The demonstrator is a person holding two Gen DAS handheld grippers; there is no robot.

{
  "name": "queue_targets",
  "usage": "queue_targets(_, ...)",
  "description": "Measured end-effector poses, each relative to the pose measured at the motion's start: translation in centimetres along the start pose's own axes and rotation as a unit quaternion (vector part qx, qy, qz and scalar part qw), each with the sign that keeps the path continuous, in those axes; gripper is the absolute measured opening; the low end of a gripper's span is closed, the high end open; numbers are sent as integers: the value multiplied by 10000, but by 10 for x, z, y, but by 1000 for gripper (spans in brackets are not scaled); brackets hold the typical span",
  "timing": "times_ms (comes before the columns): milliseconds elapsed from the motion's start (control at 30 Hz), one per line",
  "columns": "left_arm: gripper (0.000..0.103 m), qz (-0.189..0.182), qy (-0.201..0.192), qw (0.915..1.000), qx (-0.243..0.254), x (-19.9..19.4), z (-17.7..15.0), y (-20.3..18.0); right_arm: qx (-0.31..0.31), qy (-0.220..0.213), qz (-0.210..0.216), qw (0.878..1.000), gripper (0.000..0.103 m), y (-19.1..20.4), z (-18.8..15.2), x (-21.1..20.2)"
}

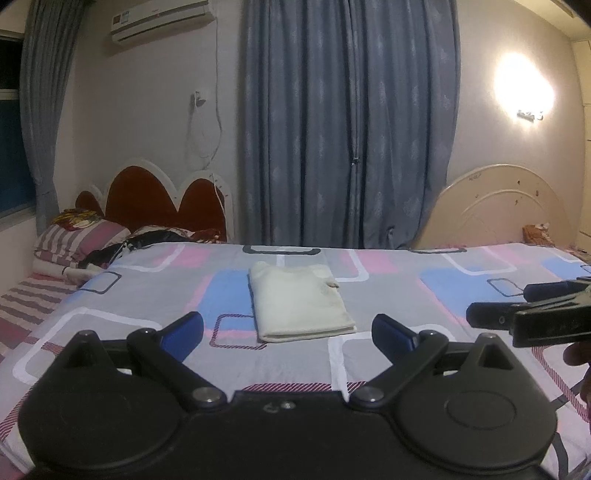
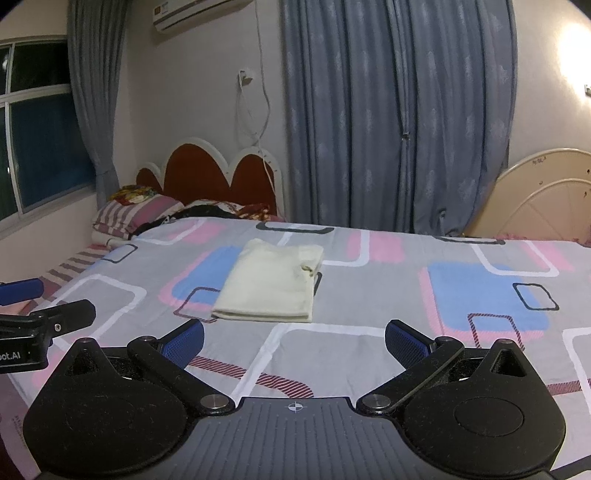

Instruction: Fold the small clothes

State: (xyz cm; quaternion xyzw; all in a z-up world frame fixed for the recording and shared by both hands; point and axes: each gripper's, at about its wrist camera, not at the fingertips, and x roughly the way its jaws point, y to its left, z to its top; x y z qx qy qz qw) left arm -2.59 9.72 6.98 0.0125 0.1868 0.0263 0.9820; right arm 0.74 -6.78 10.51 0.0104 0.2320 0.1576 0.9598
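The only legible lettering is "oot.AI", white on black, on the body of the left gripper at the left edge of the right wrist view; the start of the word is cut off by the frame. The air conditioner on the wall, above and right of that gripper, carries a coloured sticker at its left end, too small to read

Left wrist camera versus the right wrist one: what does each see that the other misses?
Only the left wrist view shows the glowing wall lamp and the right gripper from the side. Only the right wrist view shows the window and the left gripper from the side. Both show the folded cream garment lying on the patterned bedsheet, blue curtains, and each camera's own open jaws.
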Motion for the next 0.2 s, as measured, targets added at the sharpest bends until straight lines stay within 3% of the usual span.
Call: queue_targets(200,98,40,4,10000,-47,1,-1,0,-24,15,27,10000,103,1,-1,0)
